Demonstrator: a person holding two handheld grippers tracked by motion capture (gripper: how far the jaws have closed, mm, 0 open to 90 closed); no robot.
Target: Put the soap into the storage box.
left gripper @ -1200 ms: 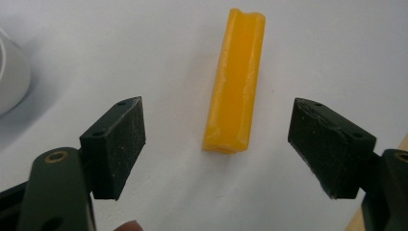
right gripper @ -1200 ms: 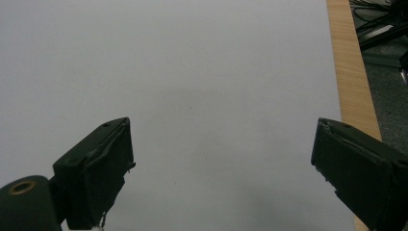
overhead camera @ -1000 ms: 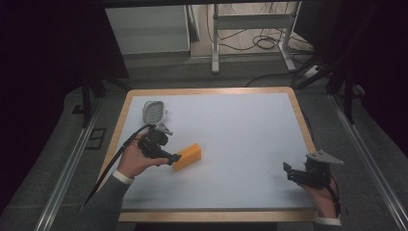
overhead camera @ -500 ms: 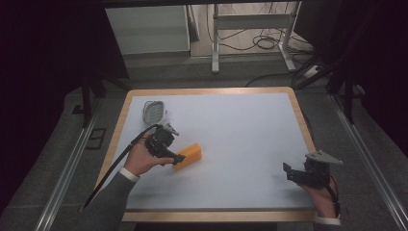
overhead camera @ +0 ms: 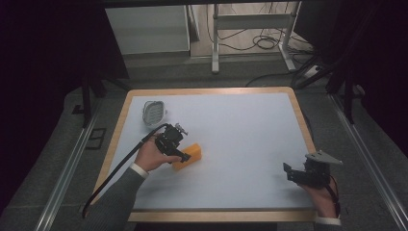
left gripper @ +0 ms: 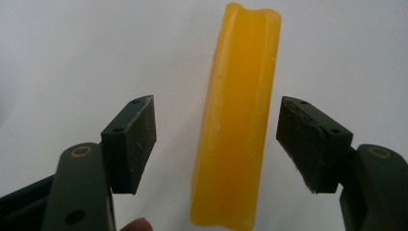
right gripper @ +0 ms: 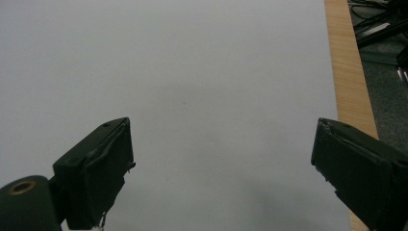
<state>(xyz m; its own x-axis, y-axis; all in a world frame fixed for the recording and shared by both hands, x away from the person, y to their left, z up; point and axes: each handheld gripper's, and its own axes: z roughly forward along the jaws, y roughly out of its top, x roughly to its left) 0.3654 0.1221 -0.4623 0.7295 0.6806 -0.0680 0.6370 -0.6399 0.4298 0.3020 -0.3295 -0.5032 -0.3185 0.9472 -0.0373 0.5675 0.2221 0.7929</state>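
White tabletop (overhead camera: 250, 130): left claw (left gripper: 216, 144) closing around yellow block (left gripper: 235, 125), untouched; right claw (right gripper: 221, 163) agape, empty.

White table (overhead camera: 250, 130) lies bare between both sides; yellow block (overhead camera: 188, 155) and strainer (overhead camera: 154, 113) crowd its left.

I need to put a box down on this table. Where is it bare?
Bare: the wide white stretch between the yellow block and the right gripper, up to the far edge. Crowded: the left side, with the left gripper and the round strainer.

Grey floor (overhead camera: 57, 159) (dimly lit) surrounds the wood-edged table (overhead camera: 207, 90); cables (overhead camera: 260, 41) behind.
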